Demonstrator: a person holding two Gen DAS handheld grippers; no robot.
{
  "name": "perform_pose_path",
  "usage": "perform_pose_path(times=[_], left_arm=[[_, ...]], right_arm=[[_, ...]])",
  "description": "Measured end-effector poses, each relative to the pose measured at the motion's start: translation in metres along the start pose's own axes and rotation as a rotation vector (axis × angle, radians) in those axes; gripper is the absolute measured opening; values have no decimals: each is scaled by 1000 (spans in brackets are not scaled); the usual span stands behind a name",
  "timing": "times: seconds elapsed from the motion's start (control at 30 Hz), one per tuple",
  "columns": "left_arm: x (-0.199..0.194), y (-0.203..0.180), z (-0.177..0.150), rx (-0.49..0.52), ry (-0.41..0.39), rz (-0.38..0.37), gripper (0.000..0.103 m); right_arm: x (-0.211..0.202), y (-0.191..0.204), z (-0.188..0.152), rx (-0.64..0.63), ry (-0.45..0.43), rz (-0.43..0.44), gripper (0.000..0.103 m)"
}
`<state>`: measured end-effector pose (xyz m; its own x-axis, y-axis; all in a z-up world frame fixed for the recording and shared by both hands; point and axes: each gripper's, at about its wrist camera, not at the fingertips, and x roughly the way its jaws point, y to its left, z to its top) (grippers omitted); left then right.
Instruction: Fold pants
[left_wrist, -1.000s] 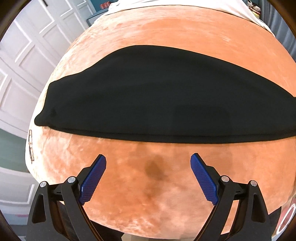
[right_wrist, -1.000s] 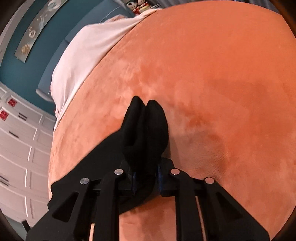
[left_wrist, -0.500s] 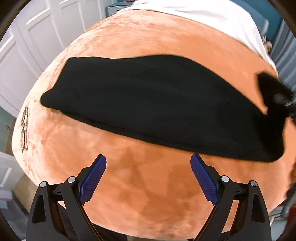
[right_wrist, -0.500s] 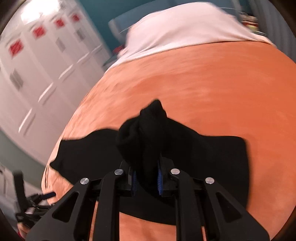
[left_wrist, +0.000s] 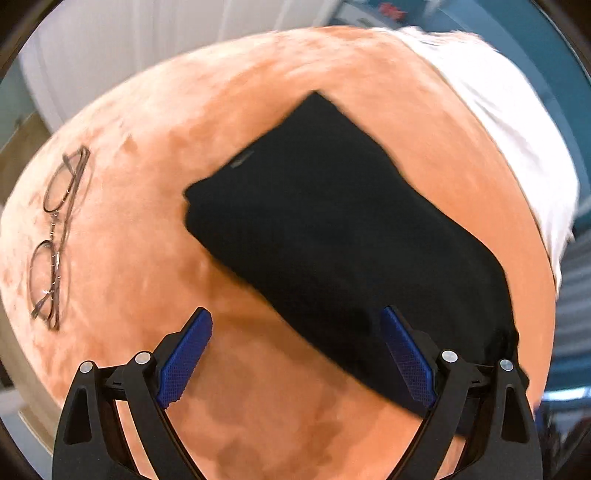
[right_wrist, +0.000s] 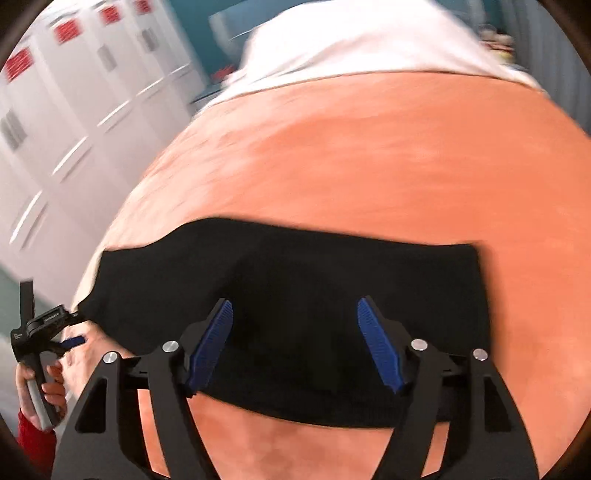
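The black pants (left_wrist: 332, 229) lie folded into a shorter slab on the orange bedspread (left_wrist: 155, 155). They also show in the right wrist view (right_wrist: 295, 280). My left gripper (left_wrist: 295, 354) is open and empty, hovering at the pants' near edge. My right gripper (right_wrist: 295, 343) is open and empty, just above the folded pants. The left gripper appears at the far left of the right wrist view (right_wrist: 55, 325), held in a hand beside the pants' corner.
A pair of glasses (left_wrist: 55, 236) lies on the bedspread left of the pants. A white sheet (left_wrist: 498, 122) covers the far end of the bed. White cabinet doors (right_wrist: 74, 110) stand along the left.
My right gripper carried the pants' end across, laid it down on the rest and opened. The pants are now half as long. My left gripper swung toward the right.
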<state>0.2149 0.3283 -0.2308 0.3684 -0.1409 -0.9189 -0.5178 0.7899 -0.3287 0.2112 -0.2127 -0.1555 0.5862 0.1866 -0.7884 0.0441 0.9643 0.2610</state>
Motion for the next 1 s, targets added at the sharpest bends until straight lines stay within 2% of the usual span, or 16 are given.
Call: perform_pose_path(times=[0.07, 0.17, 0.3, 0.33, 0.37, 0.4, 0.43, 0.47, 0.5, 0.53, 0.6, 0.7, 0.77, 0.83, 0.93, 1.0], left_arm=[[14, 5, 6, -45, 13, 5, 90], [20, -3, 9, -60, -31, 40, 92], [28, -20, 10, -50, -73, 91, 91], [30, -24, 10, -43, -87, 79, 91], [32, -27, 11, -33, -94, 68, 89], [34, -33, 12, -18, -107, 88, 75], [35, -37, 12, -2, -116, 117, 63], [34, -39, 13, 5, -120, 125, 55], [30, -41, 15, 0, -121, 112, 27], [27, -39, 18, -7, -104, 66, 16], [10, -39, 19, -32, -96, 14, 15], [-22, -52, 10, 8, -101, -22, 15], [-42, -59, -4, 56, -78, -42, 15], [-51, -56, -17, 88, -54, -35, 15], [-59, -50, -58, 117, 49, -83, 16], [-53, -48, -82, 161, 92, -77, 18]], right_arm=[[-2, -43, -3, 93, 21, -56, 69], [12, -90, -19, 223, 84, -48, 69], [44, -108, -38, 320, 151, 14, 69], [52, -109, -44, 332, 160, 29, 70], [53, -107, -48, 328, 133, 17, 70], [52, -103, -50, 320, 117, 21, 67], [53, -102, -51, 318, 115, 48, 45], [50, -104, -51, 336, 114, 72, 28], [46, -107, -53, 356, 109, 93, 24], [36, -110, -49, 379, 103, 133, 20], [29, -107, -37, 405, 88, 181, 19], [-13, -118, -30, 416, 56, 231, 16], [-35, -126, -33, 419, 63, 254, 16], [-59, -132, -38, 382, 64, 209, 16], [-93, -167, -64, 440, 98, 171, 16], [-109, -189, -86, 454, 109, 125, 16]])
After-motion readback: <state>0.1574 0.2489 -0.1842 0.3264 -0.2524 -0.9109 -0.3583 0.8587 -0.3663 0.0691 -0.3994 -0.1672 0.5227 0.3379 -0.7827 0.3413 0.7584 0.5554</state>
